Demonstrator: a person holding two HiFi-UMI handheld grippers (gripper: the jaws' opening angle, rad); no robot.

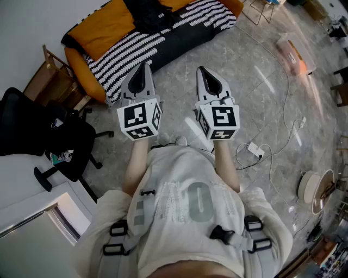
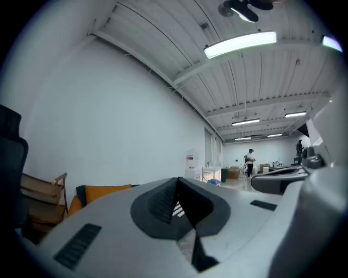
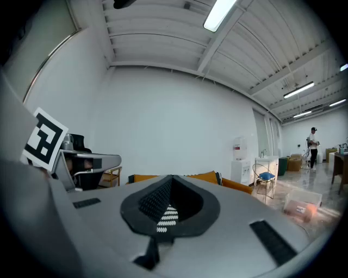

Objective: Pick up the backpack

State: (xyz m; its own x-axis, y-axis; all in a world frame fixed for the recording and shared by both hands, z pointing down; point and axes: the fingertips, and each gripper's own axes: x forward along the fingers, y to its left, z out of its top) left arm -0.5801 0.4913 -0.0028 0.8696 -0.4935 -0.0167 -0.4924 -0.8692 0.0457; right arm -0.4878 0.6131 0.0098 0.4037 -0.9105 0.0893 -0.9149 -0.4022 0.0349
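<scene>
Backpack [image 1: 148,13], seemingly the black bundle, lies on the orange sofa [image 1: 106,24] and its striped blanket, well ahead of the grippers. Left gripper [image 1: 143,66] points level, jaws together, empty. Right gripper [image 1: 202,71] beside it likewise, jaws together.

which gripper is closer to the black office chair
Left. The left gripper is just right of the black office chair; the right gripper lies farther right, beyond it.

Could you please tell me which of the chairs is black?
The wheeled office chair at the head view's left; the wooden chair beside it is brown.
</scene>
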